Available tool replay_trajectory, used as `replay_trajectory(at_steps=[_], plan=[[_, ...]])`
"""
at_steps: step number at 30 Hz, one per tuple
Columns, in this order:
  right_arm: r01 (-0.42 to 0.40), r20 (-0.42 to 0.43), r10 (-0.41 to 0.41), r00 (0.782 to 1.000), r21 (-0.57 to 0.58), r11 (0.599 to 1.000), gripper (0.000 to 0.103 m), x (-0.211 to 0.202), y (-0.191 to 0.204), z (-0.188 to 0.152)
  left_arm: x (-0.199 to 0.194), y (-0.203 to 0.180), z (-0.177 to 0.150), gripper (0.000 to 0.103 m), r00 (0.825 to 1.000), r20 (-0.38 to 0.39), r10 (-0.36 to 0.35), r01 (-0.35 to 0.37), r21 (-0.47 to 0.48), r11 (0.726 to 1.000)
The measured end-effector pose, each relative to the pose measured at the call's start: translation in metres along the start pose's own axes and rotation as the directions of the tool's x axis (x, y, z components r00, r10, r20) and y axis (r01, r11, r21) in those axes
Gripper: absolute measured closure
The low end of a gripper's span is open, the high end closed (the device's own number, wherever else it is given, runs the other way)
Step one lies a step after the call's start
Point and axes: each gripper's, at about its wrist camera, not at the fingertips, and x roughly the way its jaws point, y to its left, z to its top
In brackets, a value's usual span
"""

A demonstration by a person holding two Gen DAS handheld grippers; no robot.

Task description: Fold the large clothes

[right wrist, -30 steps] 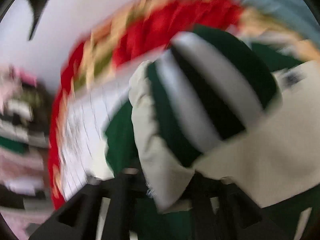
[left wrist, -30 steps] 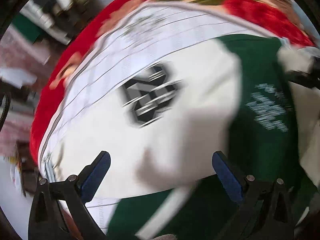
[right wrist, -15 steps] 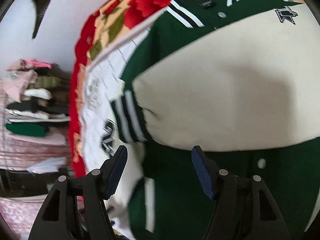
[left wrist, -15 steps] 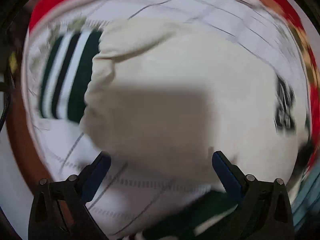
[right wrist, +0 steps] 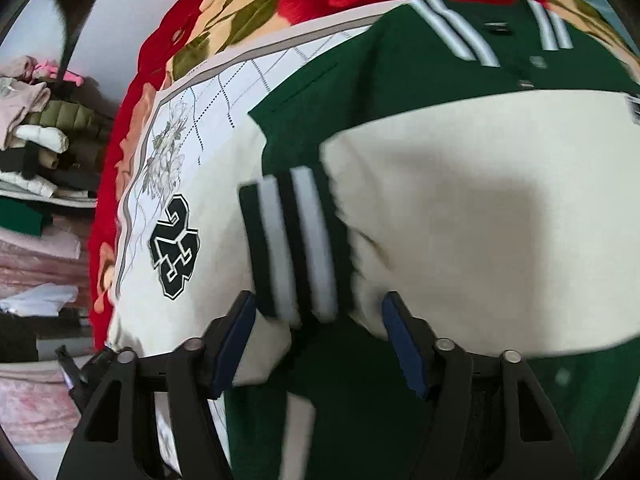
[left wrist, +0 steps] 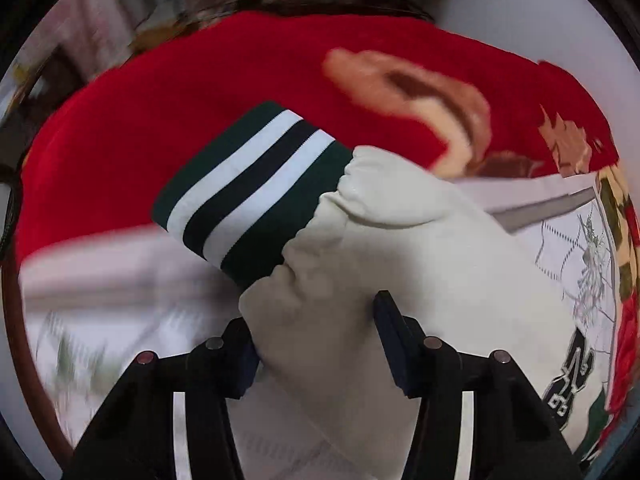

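Left gripper (left wrist: pixel 316 344), jaws just closing, clamps the cream sleeve (left wrist: pixel 360 280); its striped cuff (left wrist: pixel 248 188) lies far-left (sleeve axis likewise). Right gripper (right wrist: pixel 320 344), half open, holds nothing.

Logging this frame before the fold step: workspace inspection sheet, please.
Surface: red floral blanket under a white printed sheet.
Job's things: green and cream varsity jacket, sleeves laid across; striped cuff.
Clutter: nothing seen.
Grippers: left gripper has just been closing, cream sleeve between its fingers; right gripper has just been closing, over a cuff, not clamped.
Cables: nothing seen.
Surroundings: stacked folded clothes, pale wall.
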Motion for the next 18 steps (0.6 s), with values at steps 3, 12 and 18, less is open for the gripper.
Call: replay_trajectory(at_steps=[3, 12, 18], plan=[[0.093, -0.009, -0.093, 0.996, 0.035, 0.995, 0.048, 0.038, 0.013, 0.016, 0.006, -0.025, 0.017, 0.051, 1.000, 0.001, -0.016, 0.016, 0.042, 0.999], [-0.103, -0.020, 0.109, 0.994, 0.203, 0.974, 0.043, 0.003, -0.018, 0.008, -0.014, 0.011, -0.037, 0.051, 0.937, -0.154, -0.314, 0.273, -0.242, 0.931], [-0.103, -0.031, 0.116, 0.993, 0.280, 0.954, 0.043, -0.006, -0.051, -0.019, 0.005, -0.027, -0.002, 0.051, 0.963, -0.043, -0.268, 0.255, -0.194, 0.947]])
